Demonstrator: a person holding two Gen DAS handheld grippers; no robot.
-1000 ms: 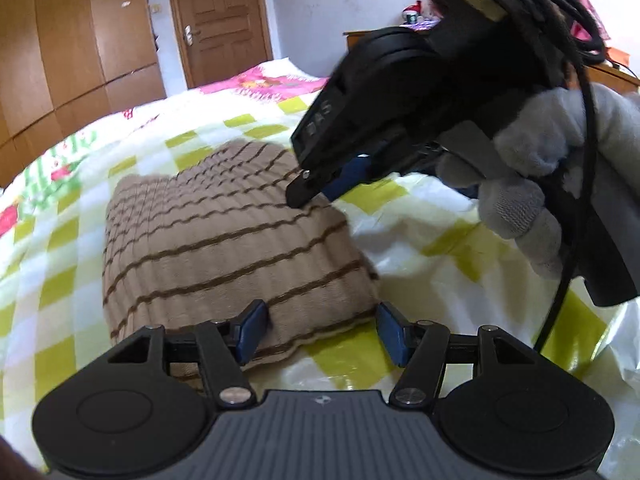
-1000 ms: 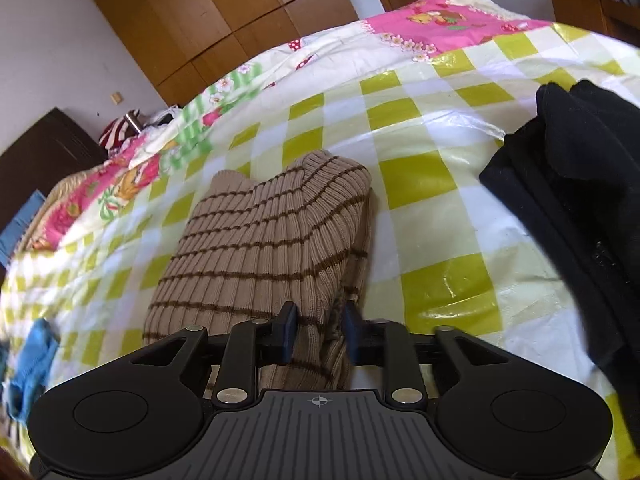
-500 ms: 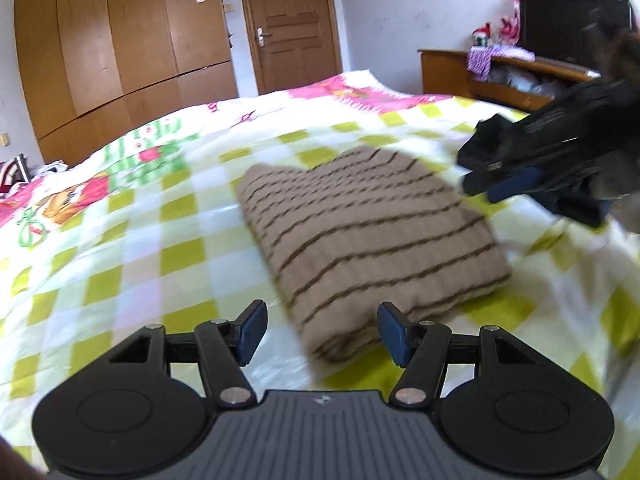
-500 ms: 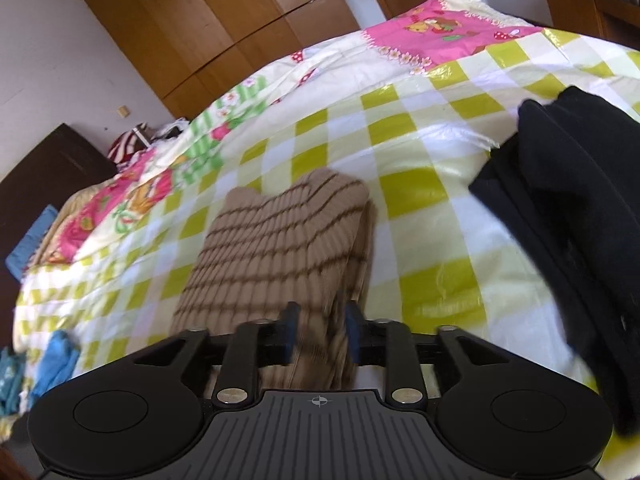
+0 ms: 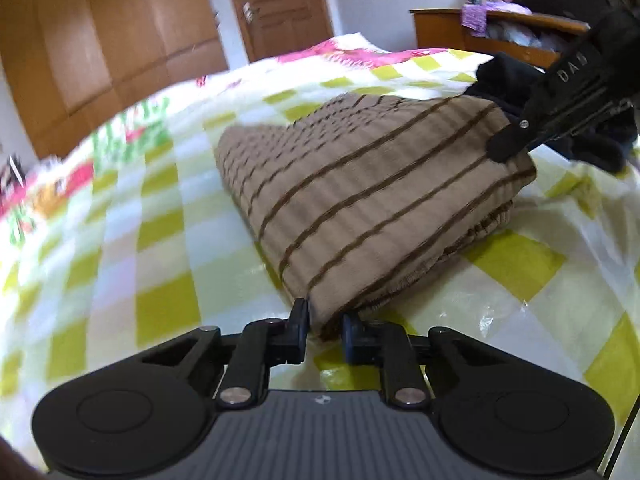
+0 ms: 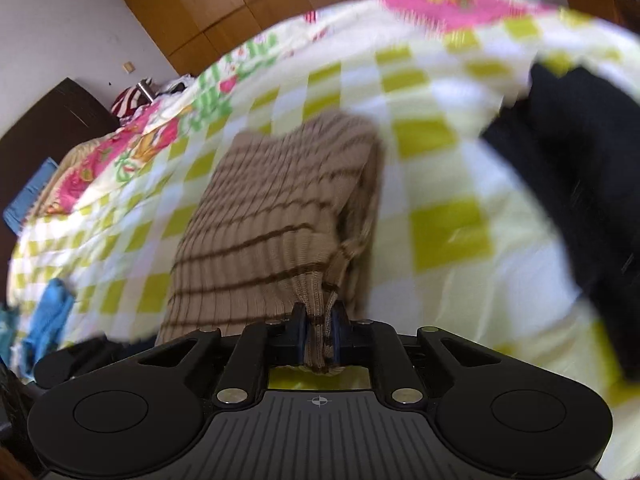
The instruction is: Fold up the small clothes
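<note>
Both grippers have just been closing on the folded tan sweater [image 5: 372,200], where half a second ago the left one stood spread wide in front of it and the right one held looser; now the left gripper [image 5: 325,330] has its jaws drawn in on the nearest corner of the bundle, the knit pinched between its dark pads, and the right gripper [image 6: 319,330] clamps a bunched fold of the ribbed edge so that the cloth puckers up between its blue pads. From the left wrist view the right gripper's black finger also shows, resting on the sweater's far right corner. That sweater, tan with thin brown stripes, lies folded into a thick packet on the yellow-and-white checked bedspread [image 5: 168,304], roughly mid-bed. Just beyond its right side sits a heap of black clothing [image 6: 580,184]. Farther off stand a wooden wardrobe [image 5: 120,40], a wooden door [image 5: 280,4] and a blue cloth [image 6: 50,316] at the bed's left edge
</note>
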